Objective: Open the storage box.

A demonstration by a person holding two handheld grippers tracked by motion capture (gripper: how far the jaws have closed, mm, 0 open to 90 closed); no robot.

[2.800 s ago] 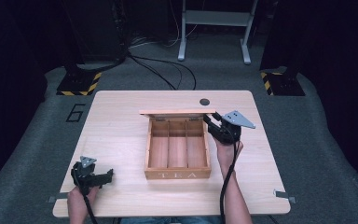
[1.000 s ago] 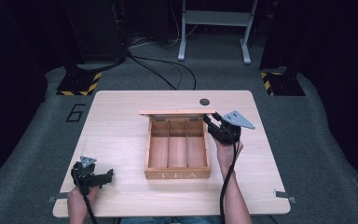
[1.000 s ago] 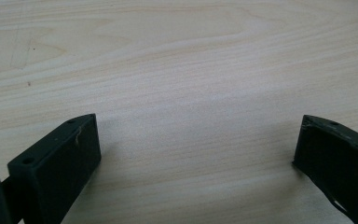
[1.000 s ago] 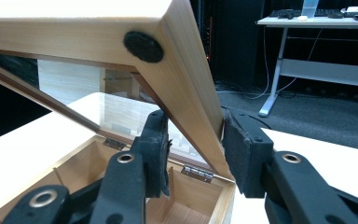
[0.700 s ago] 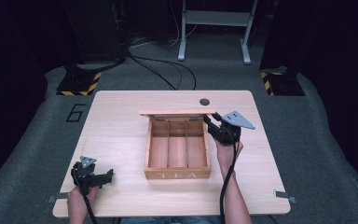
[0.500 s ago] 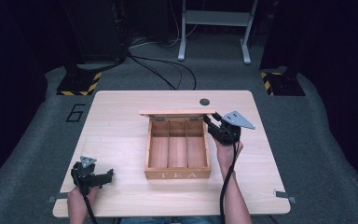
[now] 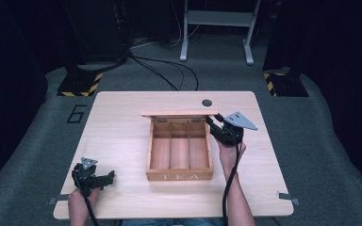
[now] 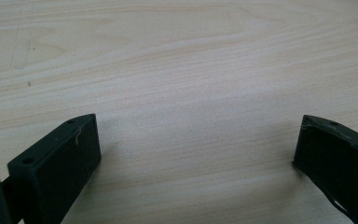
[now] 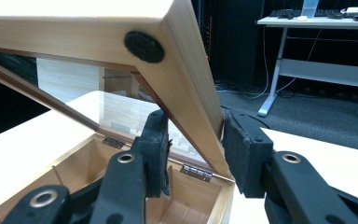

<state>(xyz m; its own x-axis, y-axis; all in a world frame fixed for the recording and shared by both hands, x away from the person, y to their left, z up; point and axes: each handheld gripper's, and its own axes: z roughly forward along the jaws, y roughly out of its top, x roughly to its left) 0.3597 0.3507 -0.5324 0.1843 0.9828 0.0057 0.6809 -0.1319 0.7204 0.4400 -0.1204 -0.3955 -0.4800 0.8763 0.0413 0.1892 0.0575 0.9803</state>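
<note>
The tea box (image 7: 179,150) sat mid-worktop (image 7: 122,122), lid (image 7: 179,113) raised and pinched by the right claw (image 7: 217,123). The left claw (image 7: 104,178) gaped empty near the front-left corner. A black disc (image 7: 207,102) lay by the far edge.

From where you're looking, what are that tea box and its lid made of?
The tea box looks like light, smooth-finished wood: grain shows and TEA is marked on its front. Its lid is a wooden frame around a clear pane, probably glass or acrylic, since the table shows through it. Small metal hinges join them. The right gripper pinches the lid's frame.
</note>
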